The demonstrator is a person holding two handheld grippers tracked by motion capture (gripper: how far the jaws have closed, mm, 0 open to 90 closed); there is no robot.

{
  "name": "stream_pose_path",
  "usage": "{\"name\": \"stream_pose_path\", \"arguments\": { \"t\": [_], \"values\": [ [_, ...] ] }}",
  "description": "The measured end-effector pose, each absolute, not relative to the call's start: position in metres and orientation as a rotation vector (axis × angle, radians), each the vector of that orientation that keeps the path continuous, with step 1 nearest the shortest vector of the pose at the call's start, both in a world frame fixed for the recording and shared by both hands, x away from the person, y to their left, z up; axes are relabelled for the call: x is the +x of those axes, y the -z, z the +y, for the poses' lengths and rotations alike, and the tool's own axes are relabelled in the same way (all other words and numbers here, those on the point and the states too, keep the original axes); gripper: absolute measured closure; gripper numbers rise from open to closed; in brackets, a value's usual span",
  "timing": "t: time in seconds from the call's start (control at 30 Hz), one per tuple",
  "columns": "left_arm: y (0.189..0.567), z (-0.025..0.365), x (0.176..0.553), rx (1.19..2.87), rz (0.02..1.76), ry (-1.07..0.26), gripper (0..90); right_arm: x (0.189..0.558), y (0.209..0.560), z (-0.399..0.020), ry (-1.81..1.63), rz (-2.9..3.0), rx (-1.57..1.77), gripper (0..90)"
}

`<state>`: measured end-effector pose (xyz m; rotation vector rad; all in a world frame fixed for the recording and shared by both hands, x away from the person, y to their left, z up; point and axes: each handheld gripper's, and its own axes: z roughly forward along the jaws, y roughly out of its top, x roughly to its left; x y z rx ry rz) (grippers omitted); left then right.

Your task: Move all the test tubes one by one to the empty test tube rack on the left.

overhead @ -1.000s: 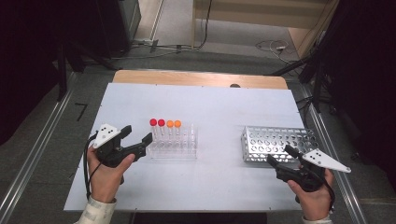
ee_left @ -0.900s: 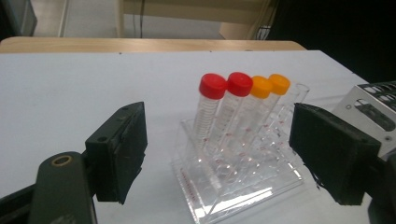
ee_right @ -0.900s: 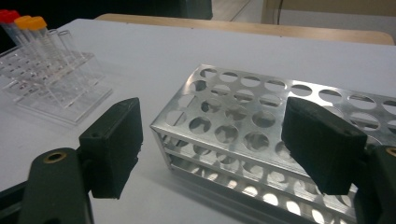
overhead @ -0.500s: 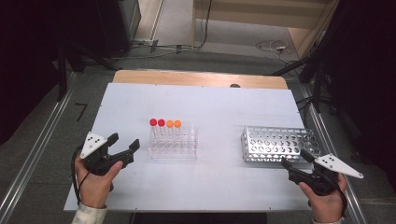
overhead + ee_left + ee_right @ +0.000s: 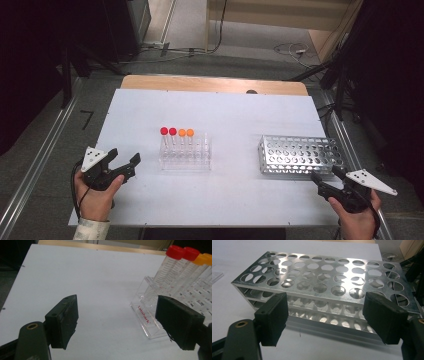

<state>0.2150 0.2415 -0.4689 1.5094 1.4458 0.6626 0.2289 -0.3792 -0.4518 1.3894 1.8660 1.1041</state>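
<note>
Jaws gaping wide and empty on left gripper (image 5: 125, 162) and right gripper (image 5: 327, 181); clear plastic rack of red- and orange-capped tubes (image 5: 185, 150) sitting mid-table, perforated metal rack (image 5: 299, 155) rightward. Risking knocking tubes over by approaching carelessly.

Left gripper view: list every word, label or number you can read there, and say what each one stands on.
"Labshark": red letters on the base of the clear plastic tube rack.
Graduation marks and print on the capped tubes: too small and blurred to read.
Nothing readable on the left gripper, whose jaws stand open and empty, or on the white table.
</note>
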Motion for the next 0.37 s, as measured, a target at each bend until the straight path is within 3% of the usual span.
{"name": "stream_pose_path", "arguments": {
  "t": [0.37],
  "values": [
    [0.485, 0.247, 0.221, 1.540, 1.512, -0.649, 18.8, 0.223, 0.458, -0.381, -1.070, 1.871, 1.415, 17.5]
  ]
}}
